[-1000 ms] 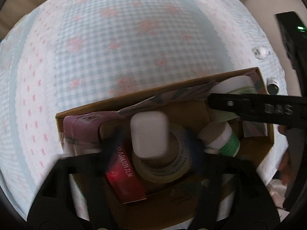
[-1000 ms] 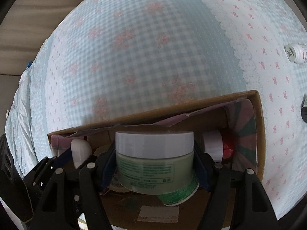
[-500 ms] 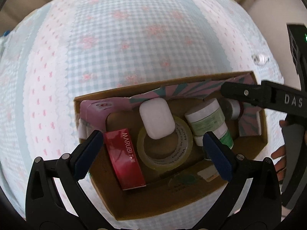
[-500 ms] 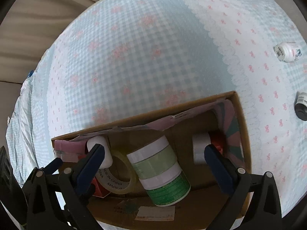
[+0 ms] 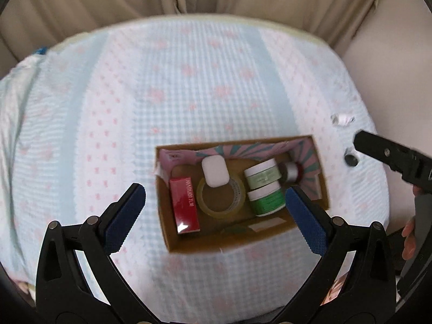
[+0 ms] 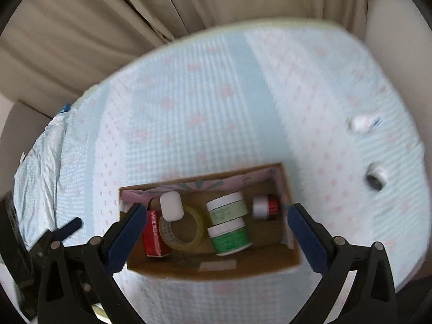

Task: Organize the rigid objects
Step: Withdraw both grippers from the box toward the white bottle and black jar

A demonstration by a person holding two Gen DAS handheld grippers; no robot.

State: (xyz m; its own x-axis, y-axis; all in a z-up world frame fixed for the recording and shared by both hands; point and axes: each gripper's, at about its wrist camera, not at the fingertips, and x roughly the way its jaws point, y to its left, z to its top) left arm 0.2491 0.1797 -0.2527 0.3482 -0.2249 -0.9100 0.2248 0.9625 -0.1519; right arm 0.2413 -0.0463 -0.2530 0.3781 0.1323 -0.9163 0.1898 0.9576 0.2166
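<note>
We are hovering both grippers, left gripper (image 5: pixel 213 208) and right gripper (image 6: pixel 217 229), wide and empty, above the box (image 6: pixel 216 268). 2 small bottles (image 6: pixel 375 179) are waiting on the bed (image 6: pixel 229 102): light, stiff, slippery, so we are judging their sides the place to pinch.

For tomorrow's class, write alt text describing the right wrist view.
An open cardboard box on a checked tablecloth holds a red carton, tape roll, two green jars and a white case; the open right tongs hover above, empty.
</note>
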